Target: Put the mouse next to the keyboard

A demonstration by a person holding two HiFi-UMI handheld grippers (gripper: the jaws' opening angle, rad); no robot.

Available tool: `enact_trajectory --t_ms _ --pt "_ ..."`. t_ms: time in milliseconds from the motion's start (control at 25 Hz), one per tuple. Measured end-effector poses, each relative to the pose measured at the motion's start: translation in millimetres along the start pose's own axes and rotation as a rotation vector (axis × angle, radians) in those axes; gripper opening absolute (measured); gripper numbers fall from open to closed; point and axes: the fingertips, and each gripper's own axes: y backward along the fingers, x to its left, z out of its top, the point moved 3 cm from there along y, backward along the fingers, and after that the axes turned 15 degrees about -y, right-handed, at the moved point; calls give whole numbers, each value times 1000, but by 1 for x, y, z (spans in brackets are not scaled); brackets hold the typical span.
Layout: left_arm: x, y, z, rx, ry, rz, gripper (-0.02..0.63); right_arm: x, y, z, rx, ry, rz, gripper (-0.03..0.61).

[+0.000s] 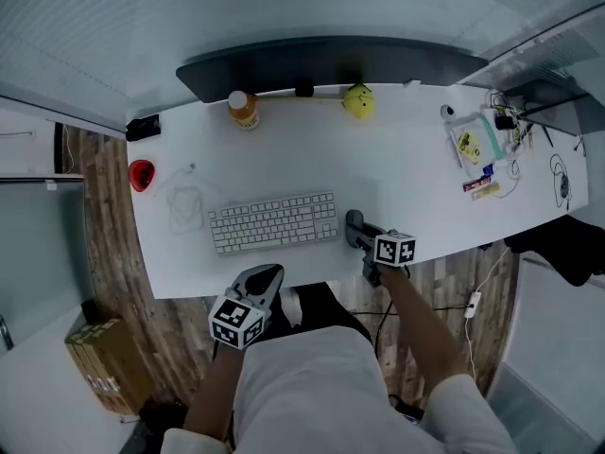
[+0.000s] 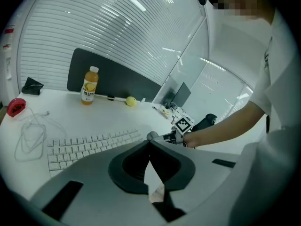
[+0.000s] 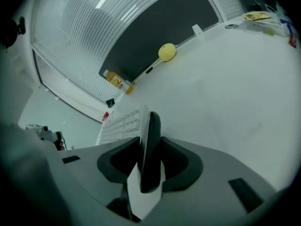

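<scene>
White counter [image 1: 397,168], wide bare area right of the keyboard [image 1: 274,221]. The mouse [image 3: 151,126] is clamped in the right hand-held gripper [image 1: 363,236], jaws pressed on its two sides. It is held on edge, not flat, just right of the keyboard's right end and near the counter's front edge. Can't tell if it touches the surface yet.

Risks:
- Let go while on edge, the mouse likely flops over or lands upside down.
- Set too far forward, it could slide off the front edge.
- Drifting left, it may knock the keyboard.

Left hand-held gripper [image 2: 149,147] has its jaws together with nothing in them, low at the front edge. It could nudge the keyboard if pushed forward.
</scene>
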Motion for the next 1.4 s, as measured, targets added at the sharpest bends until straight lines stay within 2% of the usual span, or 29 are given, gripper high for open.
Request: enact_trajectory --t_ms 320,480,600,840,1040,1280,1400 --pt "-10 -5 -1 -6 39 67 18 1 -16 1 67 41 24 153" --pt "-11 -1 -8 -7 68 99 18 5 -19 5 56 98 -12 156" --pt "-13 3 -9 -14 86 117 17 5 -18 4 62 125 -35 236" --pt "-12 7 0 -34 61 143 18 -2 -8 14 43 216 -108 268" --pt "-20 12 7 -54 49 163 18 -3 6 23 18 229 -119 270" --pt "-24 26 13 -96 44 206 18 20 27 25 -21 270 -74 268" --pt "-29 35 12 -102 36 225 18 31 39 23 -45 301 -59 232"
